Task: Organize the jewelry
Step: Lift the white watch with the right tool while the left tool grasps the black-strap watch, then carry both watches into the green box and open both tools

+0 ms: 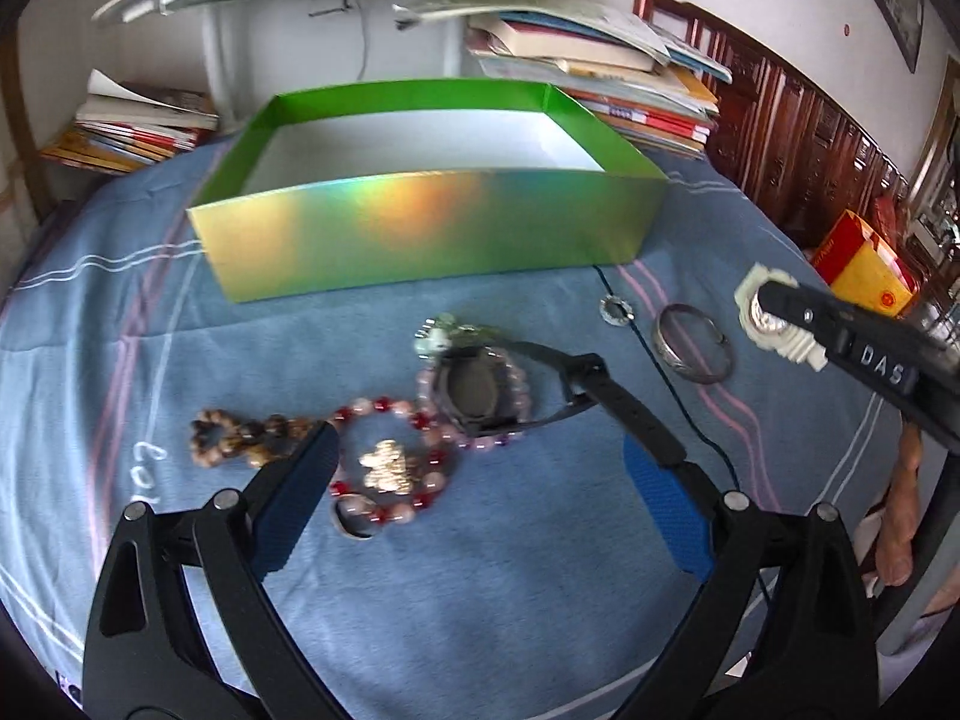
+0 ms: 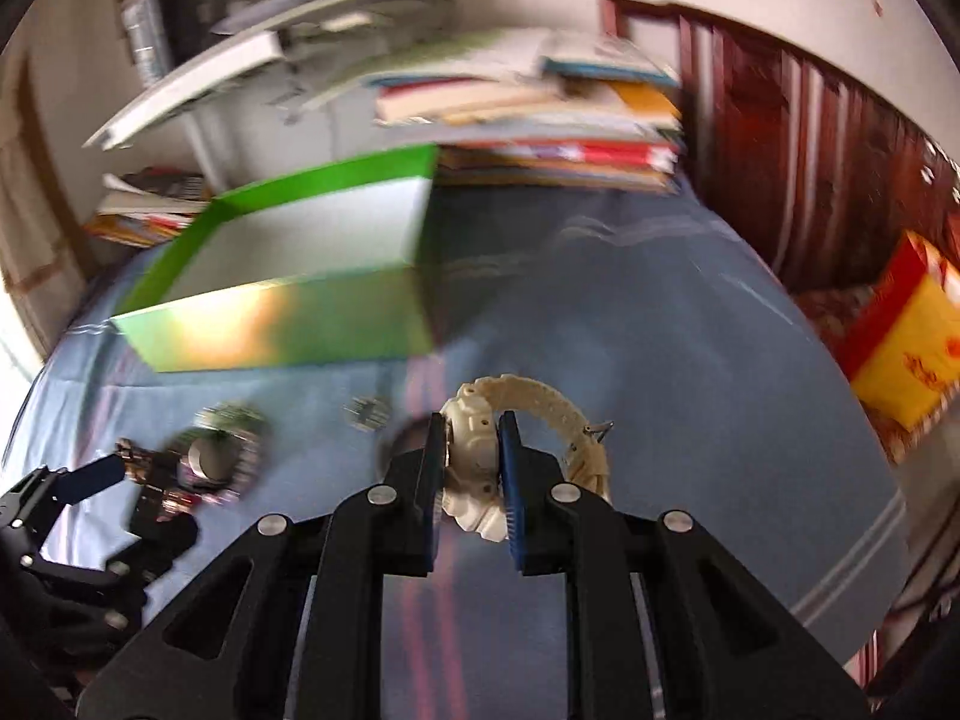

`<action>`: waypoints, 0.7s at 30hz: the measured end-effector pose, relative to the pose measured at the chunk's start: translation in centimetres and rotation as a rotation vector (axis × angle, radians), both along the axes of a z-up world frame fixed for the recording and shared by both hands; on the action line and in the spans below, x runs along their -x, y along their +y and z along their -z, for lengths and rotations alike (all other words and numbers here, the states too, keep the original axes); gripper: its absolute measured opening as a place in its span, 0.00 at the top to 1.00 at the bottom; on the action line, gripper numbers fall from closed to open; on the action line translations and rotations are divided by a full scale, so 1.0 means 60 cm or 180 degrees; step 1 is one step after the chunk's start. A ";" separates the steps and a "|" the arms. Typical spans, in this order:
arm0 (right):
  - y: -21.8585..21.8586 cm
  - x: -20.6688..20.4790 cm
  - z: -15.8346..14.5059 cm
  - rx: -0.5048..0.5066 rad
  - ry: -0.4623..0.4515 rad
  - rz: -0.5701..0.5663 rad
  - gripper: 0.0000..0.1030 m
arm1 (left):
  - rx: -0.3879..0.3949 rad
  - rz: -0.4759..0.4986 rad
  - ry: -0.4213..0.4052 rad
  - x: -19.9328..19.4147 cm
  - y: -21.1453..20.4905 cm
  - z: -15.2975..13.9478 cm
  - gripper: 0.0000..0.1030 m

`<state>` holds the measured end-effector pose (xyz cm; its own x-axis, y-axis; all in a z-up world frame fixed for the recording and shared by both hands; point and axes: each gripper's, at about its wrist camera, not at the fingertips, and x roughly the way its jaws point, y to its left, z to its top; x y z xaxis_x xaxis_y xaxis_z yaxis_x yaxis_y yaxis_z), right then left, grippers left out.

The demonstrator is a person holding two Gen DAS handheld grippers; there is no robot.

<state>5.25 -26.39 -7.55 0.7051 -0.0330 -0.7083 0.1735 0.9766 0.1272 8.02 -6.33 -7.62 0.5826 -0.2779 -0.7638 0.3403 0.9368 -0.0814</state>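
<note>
Jewelry (image 1: 390, 444) lies scattered on the blue bedspread (image 1: 510, 570) in front of the green box (image 1: 420, 234), whose white inside looks bare. Farthest left in the left wrist view is a brown bead bracelet (image 1: 240, 435); next comes a red-and-pink bead bracelet (image 1: 390, 462) with a gold-coloured piece (image 1: 387, 468) inside its ring, then a dark watch (image 1: 480, 390) lying on a pale pink bead bracelet (image 1: 474, 396). Further right are a small ring (image 1: 616, 308) and a metal bangle (image 1: 693, 343).

The left gripper (image 1: 480, 498) hangs over the bead cluster, tilted down, its blue pads spread wide with nothing between them. At the far right the right gripper (image 2: 471, 468) is clamped on the case of a white watch (image 2: 474, 462), which it carries clear of the cloth with the strap curling forward beyond the pads.

The step in hand appears to be carrying the white watch to the box. The right wrist view is smeared with blur, which fits a hand in motion. Next, the right hand needs to travel up and left over the box's near wall, then release above the white floor. The left gripper seems placed to take a bracelet or the dark watch afterwards.
</note>
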 end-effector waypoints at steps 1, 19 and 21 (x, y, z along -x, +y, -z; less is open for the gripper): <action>-0.012 0.002 0.008 -0.0049 0.0022 0.0045 0.82 | 0.0016 0.0030 0.0027 -0.001 -0.007 0.002 0.08; 0.003 0.018 0.023 0.0054 0.0032 -0.0088 0.83 | 0.0076 -0.0245 -0.0049 -0.034 0.019 -0.012 0.83; 0.007 0.018 0.019 0.0052 0.0019 -0.0100 0.83 | 0.0051 -0.0288 -0.0122 -0.031 0.030 -0.021 0.83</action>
<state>4.16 -25.95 -8.68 0.7018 -0.0226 -0.7120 0.1434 0.9835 0.1101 9.87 -4.55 -6.35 0.6346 -0.2349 -0.7362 0.2575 0.9625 -0.0852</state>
